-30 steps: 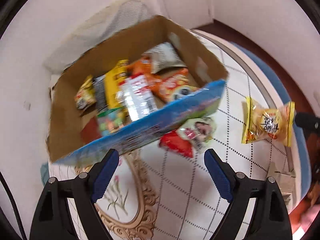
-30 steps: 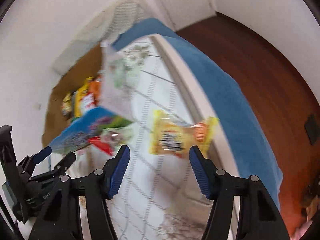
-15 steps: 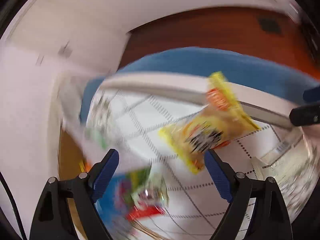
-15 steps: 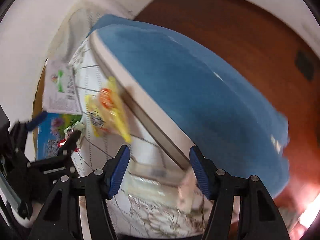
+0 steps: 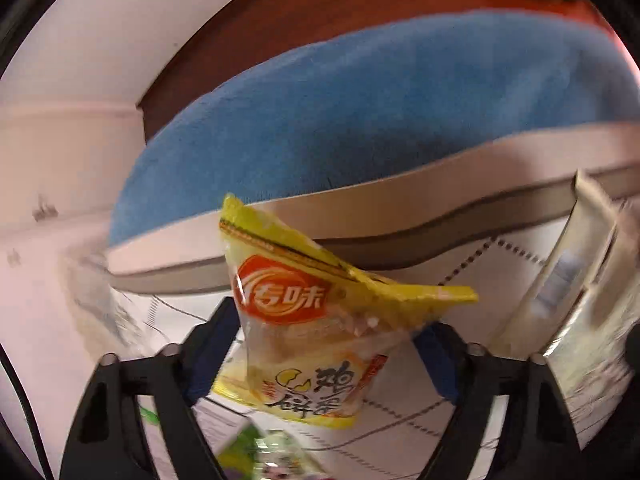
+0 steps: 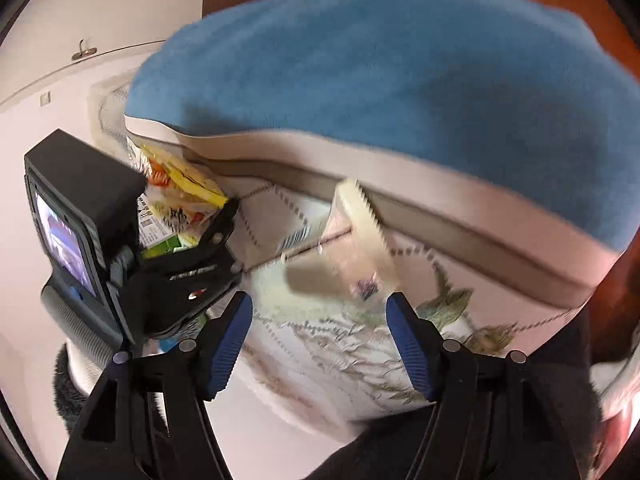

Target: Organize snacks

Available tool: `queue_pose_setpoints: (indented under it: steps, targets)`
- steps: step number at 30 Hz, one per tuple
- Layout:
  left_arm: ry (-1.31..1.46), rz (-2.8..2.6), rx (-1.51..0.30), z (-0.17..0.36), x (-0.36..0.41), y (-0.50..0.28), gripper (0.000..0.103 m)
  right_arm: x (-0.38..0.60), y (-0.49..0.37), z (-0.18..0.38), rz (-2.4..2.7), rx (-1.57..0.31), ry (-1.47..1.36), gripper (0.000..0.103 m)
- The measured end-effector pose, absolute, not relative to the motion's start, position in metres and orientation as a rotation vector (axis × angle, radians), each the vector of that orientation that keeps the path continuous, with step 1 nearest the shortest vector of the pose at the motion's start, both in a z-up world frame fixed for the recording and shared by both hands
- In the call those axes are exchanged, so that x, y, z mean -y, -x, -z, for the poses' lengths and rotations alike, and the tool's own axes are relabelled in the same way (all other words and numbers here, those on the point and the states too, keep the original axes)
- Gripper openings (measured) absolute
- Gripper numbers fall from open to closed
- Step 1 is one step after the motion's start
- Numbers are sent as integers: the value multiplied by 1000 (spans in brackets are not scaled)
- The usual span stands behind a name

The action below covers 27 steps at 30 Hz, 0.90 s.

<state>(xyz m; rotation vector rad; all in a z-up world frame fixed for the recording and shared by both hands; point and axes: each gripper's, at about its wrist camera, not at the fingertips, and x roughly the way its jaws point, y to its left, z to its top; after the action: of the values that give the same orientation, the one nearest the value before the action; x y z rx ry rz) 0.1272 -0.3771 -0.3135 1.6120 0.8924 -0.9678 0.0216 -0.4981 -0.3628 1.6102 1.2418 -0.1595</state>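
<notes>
A yellow snack packet [image 5: 308,332] with a red logo lies on the white patterned tabletop [image 5: 460,280] and sits between the blue fingers of my left gripper [image 5: 324,344], which is wide open around it. It also shows in the right wrist view [image 6: 180,188], beside the left gripper's black body [image 6: 184,276]. My right gripper [image 6: 320,332] is open and empty just short of a clear plastic snack packet [image 6: 344,248] that lies near the table's edge. That clear packet shows at the right in the left wrist view [image 5: 576,272].
A blue cloth seat [image 6: 380,72] runs along the far side of the table edge [image 6: 460,216]. A green and white box corner [image 5: 260,452] lies below the yellow packet. Brown wooden floor [image 5: 320,4] lies beyond.
Both grippers swung right, away from the cardboard snack box. My left gripper has closed in around the yellow packet. My right gripper has come up to the clear packet.
</notes>
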Motion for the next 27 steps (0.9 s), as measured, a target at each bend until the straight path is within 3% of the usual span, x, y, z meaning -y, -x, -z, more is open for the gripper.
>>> queue_pose_setpoints:
  steps: [11, 18, 27]
  targets:
    - [-1167, 773, -1242, 293, 323, -155, 66, 494, -52, 368, 170, -1287, -1464, 78]
    - [-761, 583, -1475, 285, 255, -159, 66, 463, -95, 297, 19, -1338, -672, 78]
    - [-225, 306, -1688, 293, 155, -181, 66, 363, -135, 301, -267, -1458, 72, 78]
